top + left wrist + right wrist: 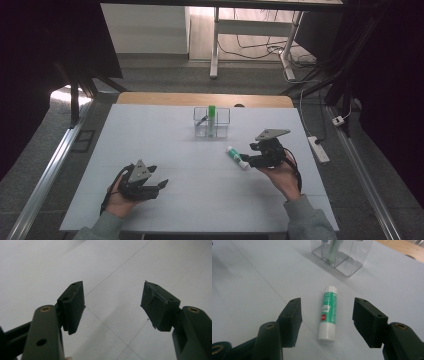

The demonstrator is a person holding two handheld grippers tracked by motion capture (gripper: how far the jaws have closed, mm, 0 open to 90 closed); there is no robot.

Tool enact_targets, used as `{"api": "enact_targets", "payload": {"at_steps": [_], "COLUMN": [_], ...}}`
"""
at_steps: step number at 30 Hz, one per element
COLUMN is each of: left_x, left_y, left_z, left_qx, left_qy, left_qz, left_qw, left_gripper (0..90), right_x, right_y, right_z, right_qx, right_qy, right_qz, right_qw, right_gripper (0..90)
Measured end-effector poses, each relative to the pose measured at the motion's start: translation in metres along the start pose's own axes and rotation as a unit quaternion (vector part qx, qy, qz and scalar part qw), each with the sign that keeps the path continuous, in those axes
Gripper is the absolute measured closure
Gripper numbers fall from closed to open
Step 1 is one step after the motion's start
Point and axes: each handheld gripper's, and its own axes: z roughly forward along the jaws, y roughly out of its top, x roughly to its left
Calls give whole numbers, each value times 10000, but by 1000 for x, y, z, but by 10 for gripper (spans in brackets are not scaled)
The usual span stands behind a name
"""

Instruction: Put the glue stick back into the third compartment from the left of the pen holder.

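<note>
A green and white glue stick (328, 312) lies flat on the white table (165, 150), also seen in the high view as the glue stick (236, 157) right of centre. My right gripper (325, 315) is open, its jaws standing either side of the stick without touching it; it is the right gripper (246, 159) in the high view. A clear plastic organizer (211, 122) with compartments stands farther back and holds a green stick; it is the organizer (340, 253) at the top of the right gripper view. My left gripper (112, 306) is open over bare table, at the front left as the left gripper (161, 184).
A wooden desk edge (205, 99) shows behind the white sheet. A power strip (318, 148) and cables lie on the floor to the right. Table legs (215, 45) stand farther back.
</note>
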Motion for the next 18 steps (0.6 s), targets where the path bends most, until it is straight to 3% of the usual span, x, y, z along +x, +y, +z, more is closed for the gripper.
{"api": "enact_targets", "payload": {"at_steps": [9, 18], "left_x": [0, 0], "left_y": [0, 0], "left_z": [0, 0], "left_qx": [18, 12], "left_qy": [-2, 3], "left_qz": [-6, -10], "left_qw": [10000, 10000], "left_gripper": [348, 349], "right_x": [3, 3], "right_y": [1, 1], "right_z": [12, 26], "right_qx": [462, 820], "right_qy": [111, 104], "right_qz": [-91, 3], "right_qw": [9988, 9966], "right_gripper": [379, 375]}}
